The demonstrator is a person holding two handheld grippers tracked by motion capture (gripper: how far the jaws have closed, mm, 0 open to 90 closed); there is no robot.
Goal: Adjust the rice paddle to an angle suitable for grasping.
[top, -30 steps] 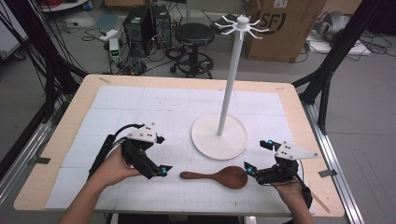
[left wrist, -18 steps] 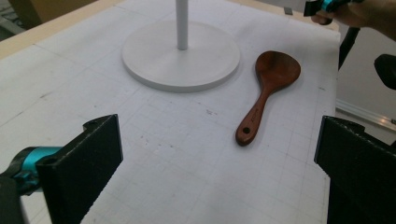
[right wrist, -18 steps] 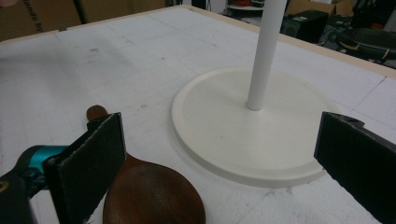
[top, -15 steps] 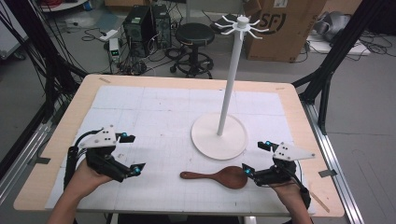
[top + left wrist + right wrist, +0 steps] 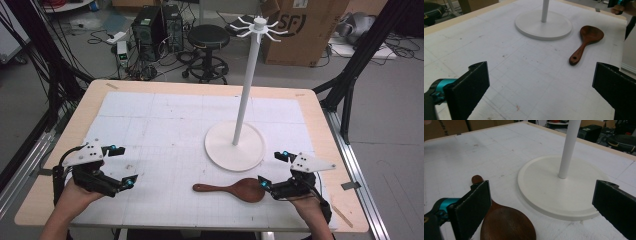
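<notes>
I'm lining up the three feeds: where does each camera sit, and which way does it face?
High view: above the person's side, looking forward and down; both hands, left gripper, right gripper.
Left gripper view: on the left gripper, facing the wooden spoon; its fingers.
Right gripper view: on the right gripper, facing the white stand; its fingers.
Shared: spoon and stand.

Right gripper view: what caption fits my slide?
Open right hand-held gripper beside a wooden spoon and white stand.
</notes>
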